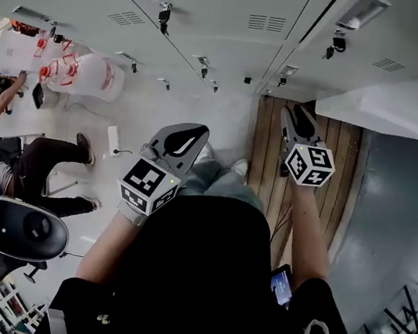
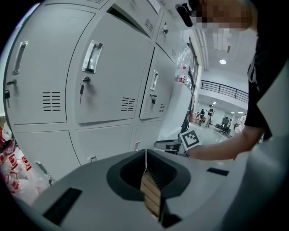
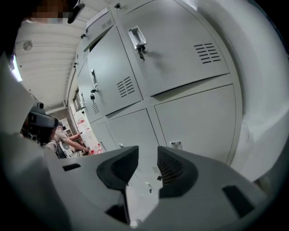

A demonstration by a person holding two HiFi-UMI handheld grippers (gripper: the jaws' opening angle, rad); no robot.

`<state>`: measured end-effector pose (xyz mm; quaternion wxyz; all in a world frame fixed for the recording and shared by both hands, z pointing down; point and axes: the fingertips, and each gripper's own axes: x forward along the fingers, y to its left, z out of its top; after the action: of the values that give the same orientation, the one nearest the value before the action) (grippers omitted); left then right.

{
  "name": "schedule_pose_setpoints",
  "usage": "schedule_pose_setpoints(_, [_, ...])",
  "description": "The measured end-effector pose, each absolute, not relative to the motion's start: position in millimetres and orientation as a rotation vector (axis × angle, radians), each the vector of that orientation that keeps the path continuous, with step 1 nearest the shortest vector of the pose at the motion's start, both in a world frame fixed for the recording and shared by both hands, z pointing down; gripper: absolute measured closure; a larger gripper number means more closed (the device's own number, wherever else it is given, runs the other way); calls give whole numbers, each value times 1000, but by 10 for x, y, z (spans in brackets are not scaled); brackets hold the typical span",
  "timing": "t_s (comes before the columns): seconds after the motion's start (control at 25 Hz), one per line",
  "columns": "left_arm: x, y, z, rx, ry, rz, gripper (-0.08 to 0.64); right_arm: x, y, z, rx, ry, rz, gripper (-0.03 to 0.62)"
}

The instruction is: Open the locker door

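Observation:
A row of grey locker doors [image 1: 238, 33] with handles, key locks and vents fills the top of the head view. My left gripper [image 1: 191, 132] hangs shut and empty over the floor, short of the lockers. In the left gripper view it [image 2: 145, 153] points at closed lower doors, below a door handle [image 2: 92, 56] with a key [image 2: 83, 83]. To the right, my right gripper [image 1: 296, 113] is held lower down, near the locker bottoms, and stands open with nothing between its jaws. In its own view it [image 3: 148, 151] faces a lower locker door [image 3: 194, 122]. A handle [image 3: 137, 36] is above.
A wide white panel [image 1: 407, 107] juts out from the locker row at the right. Wooden floor boards [image 1: 270, 156] lie under my right gripper. A seated person [image 1: 37, 159], an office chair [image 1: 22, 231] and a white bag with red print [image 1: 89, 76] are at the left.

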<state>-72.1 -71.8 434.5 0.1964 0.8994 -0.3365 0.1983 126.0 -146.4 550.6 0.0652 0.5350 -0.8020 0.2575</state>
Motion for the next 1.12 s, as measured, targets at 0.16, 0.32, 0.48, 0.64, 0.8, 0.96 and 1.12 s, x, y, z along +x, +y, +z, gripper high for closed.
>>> schedule_pose_setpoints(0.16, [-814,-788,4516,2493,-945,587,535,1267,-1744,5816,1606,-2371,785,437])
schedule_pose_setpoints(0.32, [-907,-809,4667,2470,-942,615,535,1244,-1996,6094,1602,-2333,771,413])
schedule_pose_setpoints(0.48, [-1016,-825,4771,2444,-944,628,535,1196,-2233,6322,1585,-2302,733,400])
schedule_pose_setpoints(0.64, [-1154,-830,4865,2420,-950,647,535,1223,-2457,6529,1593,-2252,701,388])
schedule_pose_setpoints(0.8, [-1330,-821,4951,2384,-973,660,535,1272,-2638,6681,1619,-2213,716,383])
schedule_pose_setpoints(0.96, [-1440,-825,5004,2363,-983,667,535,1307,-2763,6786,1641,-2188,726,379])
schedule_pose_setpoints(1.12, [-1493,-813,5043,2350,-979,672,535,1296,-2830,6909,1644,-2152,707,380])
